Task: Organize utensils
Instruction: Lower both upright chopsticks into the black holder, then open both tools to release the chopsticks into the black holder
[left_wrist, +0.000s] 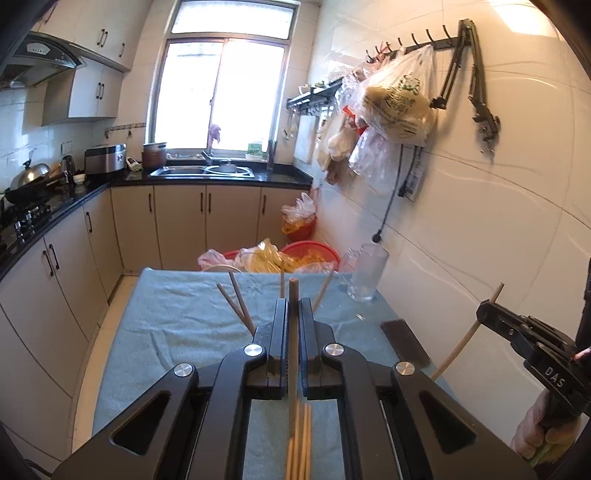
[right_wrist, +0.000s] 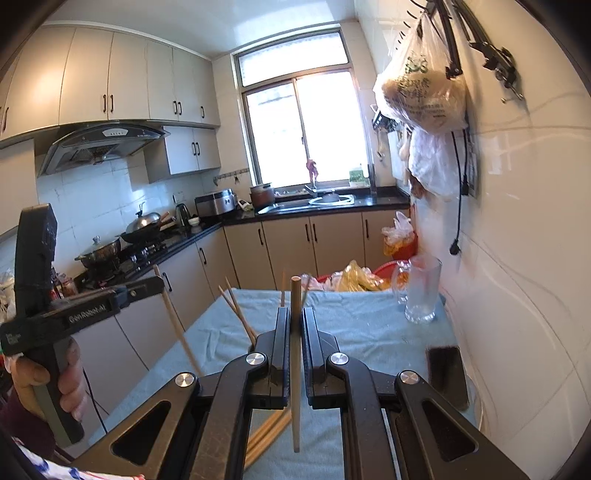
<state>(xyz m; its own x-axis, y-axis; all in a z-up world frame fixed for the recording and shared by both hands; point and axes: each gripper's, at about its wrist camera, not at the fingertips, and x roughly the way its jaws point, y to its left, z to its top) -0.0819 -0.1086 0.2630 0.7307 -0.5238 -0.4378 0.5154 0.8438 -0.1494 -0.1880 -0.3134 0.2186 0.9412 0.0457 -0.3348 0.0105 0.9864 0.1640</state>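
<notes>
In the left wrist view my left gripper is shut on a wooden chopstick, held above the blue-grey cloth on the table. My right gripper is shut on another chopstick, lifted off the cloth. Each gripper shows in the other's view: the right one at the right edge, the left one at the left. Loose chopsticks lie further back on the cloth, and several more lie under my left gripper. A glass mug stands upright at the far right of the table.
A dark phone lies on the cloth near the tiled wall. Red basins with plastic bags sit beyond the table's far edge. Bags hang from wall hooks on the right. Cabinets and a stove counter run along the left.
</notes>
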